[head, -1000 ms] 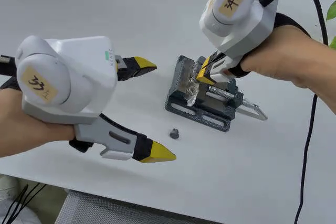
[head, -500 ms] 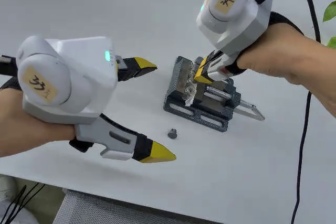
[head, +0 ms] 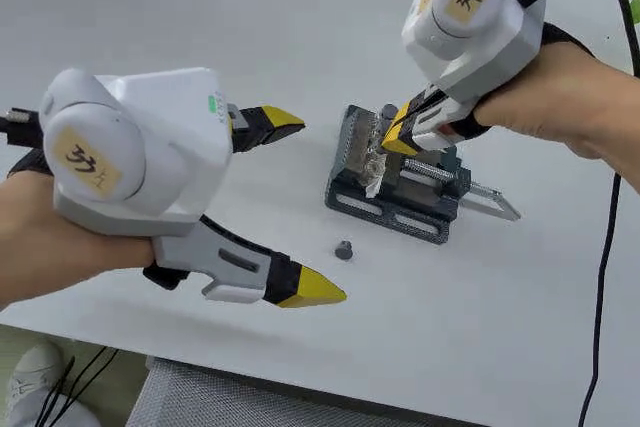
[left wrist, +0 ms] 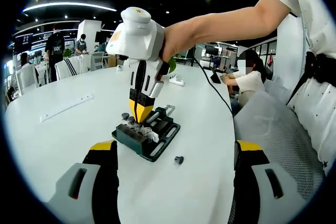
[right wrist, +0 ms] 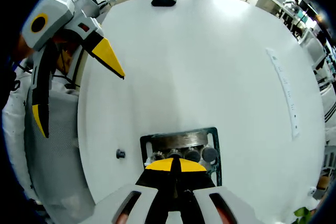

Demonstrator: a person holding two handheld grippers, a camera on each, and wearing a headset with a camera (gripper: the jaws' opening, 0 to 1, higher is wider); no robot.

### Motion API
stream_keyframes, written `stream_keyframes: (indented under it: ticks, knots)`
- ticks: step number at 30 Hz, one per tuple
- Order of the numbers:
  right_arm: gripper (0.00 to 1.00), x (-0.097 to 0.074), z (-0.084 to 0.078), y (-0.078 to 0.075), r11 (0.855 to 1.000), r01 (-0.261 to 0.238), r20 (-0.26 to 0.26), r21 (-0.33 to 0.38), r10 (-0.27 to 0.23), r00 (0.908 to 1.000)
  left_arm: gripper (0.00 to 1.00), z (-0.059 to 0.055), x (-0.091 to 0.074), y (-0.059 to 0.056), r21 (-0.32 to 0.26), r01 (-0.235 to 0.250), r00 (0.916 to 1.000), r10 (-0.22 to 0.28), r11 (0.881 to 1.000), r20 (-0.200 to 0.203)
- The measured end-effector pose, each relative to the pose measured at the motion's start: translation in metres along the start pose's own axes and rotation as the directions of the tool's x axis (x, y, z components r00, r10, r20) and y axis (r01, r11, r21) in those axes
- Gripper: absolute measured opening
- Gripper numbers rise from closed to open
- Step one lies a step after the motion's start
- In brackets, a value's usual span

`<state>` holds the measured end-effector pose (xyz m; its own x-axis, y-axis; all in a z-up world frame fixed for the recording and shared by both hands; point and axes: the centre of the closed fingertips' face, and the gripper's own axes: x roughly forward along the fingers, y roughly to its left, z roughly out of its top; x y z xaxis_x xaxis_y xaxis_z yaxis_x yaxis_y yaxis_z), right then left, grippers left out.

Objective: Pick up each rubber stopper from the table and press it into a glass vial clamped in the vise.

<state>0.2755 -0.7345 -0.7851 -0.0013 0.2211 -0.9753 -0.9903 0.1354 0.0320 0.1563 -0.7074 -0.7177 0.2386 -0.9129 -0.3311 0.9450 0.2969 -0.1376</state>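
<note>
A dark metal vise stands mid-table and clamps a row of small glass vials, one capped by a dark stopper. My right gripper is shut, its yellow tips pointing down onto the vials, and I see nothing between them. In the right gripper view its tips meet just above the vials in the vise. One loose grey rubber stopper lies on the table before the vise. My left gripper hovers wide open left of it, holding nothing.
The white tabletop is broad, with its near edge under my left hand. The vise's screw handle sticks out to the right. A black cable trails from the right gripper. A white strip lies farther off.
The head camera has shifted slightly. The right gripper stays shut over the vials and has tilted a little. The left gripper and the loose stopper have not moved.
</note>
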Motion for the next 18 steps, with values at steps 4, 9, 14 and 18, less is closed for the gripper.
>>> stream_keyframes:
  ticks: [4, 9, 14, 18]
  knots:
    - [0.00, -0.0016, -0.0013, 0.0016, 1.000, -0.005, 0.014, 0.016, 0.005, 0.9999, 0.91, 0.0019, -0.0007, -0.0009, 0.000, -0.002, 1.0000, 0.002, 1.000, -0.001]
    - [0.00, -0.0051, -0.0013, 0.0028, 0.999, -0.008, 0.049, 0.038, 0.006, 0.9988, 0.91, 0.0022, 0.0001, -0.0025, 0.004, -0.002, 1.0000, 0.002, 1.000, -0.008]
    - [0.00, -0.0008, 0.0003, 0.0045, 0.999, -0.011, 0.062, 0.038, 0.009, 0.9980, 0.91, 0.0029, 0.0017, -0.0049, 0.003, 0.003, 1.0000, -0.003, 1.000, -0.009]
    - [0.00, 0.0012, 0.0022, 0.0055, 1.000, -0.011, 0.057, 0.027, 0.010, 0.9983, 0.90, 0.0013, 0.0020, -0.0065, 0.004, 0.008, 0.9999, -0.008, 1.000, -0.014]
